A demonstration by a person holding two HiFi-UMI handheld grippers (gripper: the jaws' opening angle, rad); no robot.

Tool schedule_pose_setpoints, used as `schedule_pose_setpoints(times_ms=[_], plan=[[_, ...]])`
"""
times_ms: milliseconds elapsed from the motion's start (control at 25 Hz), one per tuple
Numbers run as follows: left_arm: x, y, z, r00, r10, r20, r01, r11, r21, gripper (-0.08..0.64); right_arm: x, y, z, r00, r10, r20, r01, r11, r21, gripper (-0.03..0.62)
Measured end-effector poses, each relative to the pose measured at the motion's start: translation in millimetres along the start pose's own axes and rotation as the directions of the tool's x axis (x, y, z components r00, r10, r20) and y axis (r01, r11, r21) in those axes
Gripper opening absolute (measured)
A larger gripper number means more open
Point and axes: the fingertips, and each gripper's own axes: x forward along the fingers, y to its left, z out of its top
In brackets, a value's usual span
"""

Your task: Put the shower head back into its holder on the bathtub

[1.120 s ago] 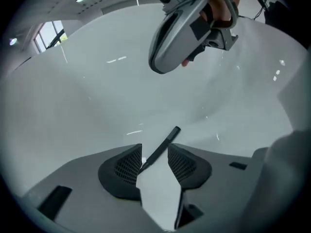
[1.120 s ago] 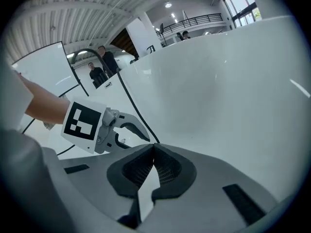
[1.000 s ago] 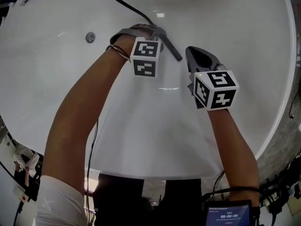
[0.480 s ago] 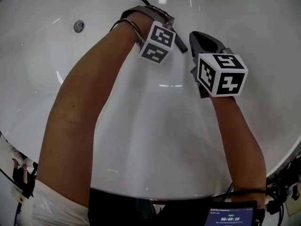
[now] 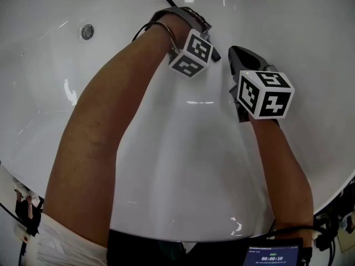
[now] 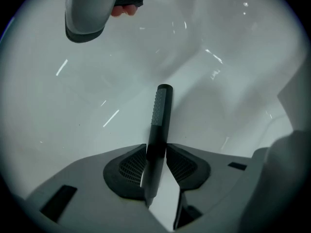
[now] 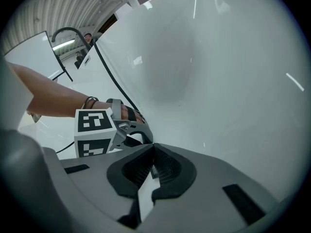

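Note:
The shower head (image 6: 160,111) is a slim dark stick with a ribbed grey face, down against the white bathtub (image 5: 183,148) floor. In the left gripper view its near end runs between the pads of my left gripper (image 6: 156,152), whose jaws have just been closing and now sit against both its sides. In the head view my left gripper (image 5: 211,51) reaches deep into the tub and points straight down, and the stick is mostly hidden under it. Close to its right, my right gripper (image 5: 236,57) (image 7: 152,147) is shut with nothing in it. No holder is in view.
A round metal fitting (image 5: 87,31) sits in the tub wall at upper left. A black cable (image 7: 112,79) runs down the wall to my left hand. A small screen (image 5: 272,255) shows at the bottom edge. The tub walls curve up all around.
Both hands have sunk deeper toward the tub's bottom. The left gripper's marker cube has rolled to a new angle. The right gripper has followed down beside it.

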Motion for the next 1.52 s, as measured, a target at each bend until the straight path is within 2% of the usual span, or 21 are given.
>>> schedule_pose_setpoints(times_ms=[120, 280, 360, 560, 640, 760, 880, 1000, 1080, 1160, 1200, 1320, 1440, 1520], plan=[[3.3, 2.0, 0.2, 0.999, -0.018, -0.026, 0.019, 1.0, 0.012, 0.141, -0.9, 0.6, -3.2, 1.0, 0.006, -0.012, -0.006, 1.0, -0.005, 0.012], [11.9, 0.1, 1.3, 0.995, -0.085, -0.059, 0.089, 0.994, 0.064, 0.14, -1.1, 0.8, -5.9, 1.0, 0.014, -0.015, -0.014, 1.0, -0.016, 0.011], [15.0, 1.2, 0.1, 0.992, -0.11, -0.058, 0.114, 0.991, 0.063, 0.14, 0.0, -3.5, -6.0, 1.0, 0.023, -0.012, -0.023, 1.0, -0.008, 0.011], [16.0, 4.2, 2.5, 0.994, -0.098, -0.046, 0.102, 0.992, 0.079, 0.137, -3.5, -19.1, -9.9, 1.0, 0.007, -0.017, -0.007, 1.0, 0.029, 0.012], [15.1, 5.1, 1.8, 0.998, -0.065, -0.026, 0.067, 0.997, 0.049, 0.13, -4.5, -17.4, -9.0, 1.0, 0.007, -0.022, -0.007, 1.0, 0.019, 0.012], [-0.2, 16.6, 3.7, 0.998, 0.06, 0.011, -0.06, 0.998, 0.013, 0.129, -16.2, -16.8, 3.2, 1.0, 0.006, 0.002, -0.006, 0.999, 0.043, 0.012], [-44.4, 32.2, 7.6, 0.974, 0.222, 0.044, -0.219, 0.973, -0.068, 0.129, -49.4, -13.8, 26.5, 0.998, -0.021, 0.064, 0.014, 0.994, 0.111, 0.011], [-106.5, 44.7, 3.0, 0.932, 0.357, 0.059, -0.339, 0.918, -0.204, 0.13, -88.3, -2.9, 57.0, 0.991, -0.046, 0.126, 0.028, 0.99, 0.137, 0.011], [-151.9, 48.4, 6.3, 0.905, 0.418, 0.077, -0.381, 0.877, -0.292, 0.129, -117.6, 7.6, 74.4, 0.987, -0.05, 0.154, 0.027, 0.989, 0.147, 0.012], [-202.4, 52.7, 9.8, 0.876, 0.474, 0.092, -0.406, 0.826, -0.391, 0.13, -148.0, 21.8, 92.3, 0.982, -0.045, 0.186, 0.014, 0.987, 0.161, 0.011], [-229.7, 57.1, 8.3, 0.857, 0.507, 0.09, -0.42, 0.79, -0.446, 0.13, -162.1, 30.5, 103.7, 0.977, -0.034, 0.21, 0.0, 0.987, 0.16, 0.011], [-311.9, 71.2, -3.5, 0.79, 0.61, 0.054, -0.467, 0.657, -0.591, 0.13, -202.6, 61.5, 141.0, 0.952, 0.023, 0.307, -0.062, 0.991, 0.118, 0.012], [-389.8, 68.9, -0.2, 0.732, 0.68, 0.036, -0.482, 0.555, -0.679, 0.129, -251.3, 93.2, 159.6, 0.929, 0.053, 0.365, -0.092, 0.992, 0.089, 0.011], [-442.1, 67.1, 0.6, 0.683, 0.73, 0.018, -0.495, 0.481, -0.724, 0.13, -280.0, 112.0, 166.9, 0.92, 0.068, 0.385, -0.106, 0.991, 0.077, 0.012]])
